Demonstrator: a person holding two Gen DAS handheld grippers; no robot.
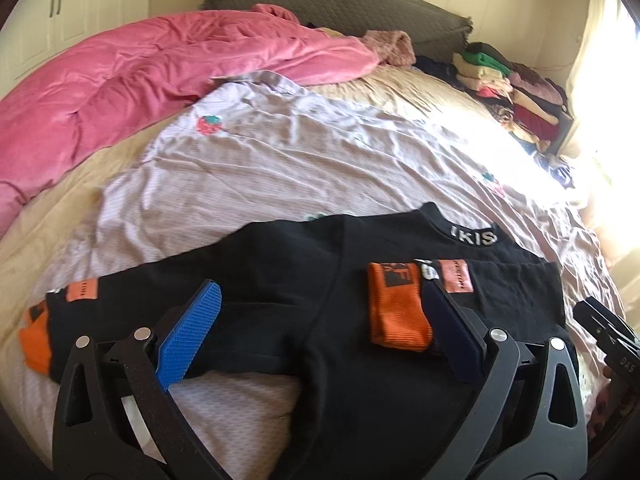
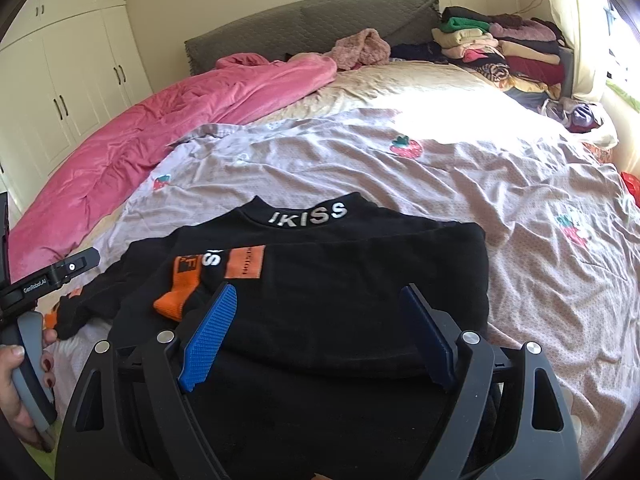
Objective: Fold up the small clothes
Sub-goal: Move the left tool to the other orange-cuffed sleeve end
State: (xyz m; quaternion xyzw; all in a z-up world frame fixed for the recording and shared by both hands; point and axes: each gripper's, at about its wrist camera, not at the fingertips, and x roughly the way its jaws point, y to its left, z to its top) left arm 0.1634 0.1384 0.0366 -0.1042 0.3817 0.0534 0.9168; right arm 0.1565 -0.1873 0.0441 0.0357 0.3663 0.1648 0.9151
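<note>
Strawberry-print sheet [image 2: 440,184] under black top [image 2: 340,280] (orange cuffs, one sleeve folded in); both hand-held grippers [image 1: 320,316] [image 2: 320,320] agape, empty.

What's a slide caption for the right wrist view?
Open right gripper above black IKISS sweatshirt, one sleeve folded across it, on strawberry-print sheet.

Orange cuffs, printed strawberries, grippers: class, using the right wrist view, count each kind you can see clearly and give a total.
Orange cuffs on the black sweater: 1 clear; a second at far left is mostly hidden
Strawberries on the sheet: 3
Grippers: 2, right gripper, left gripper
Total: 6
</note>
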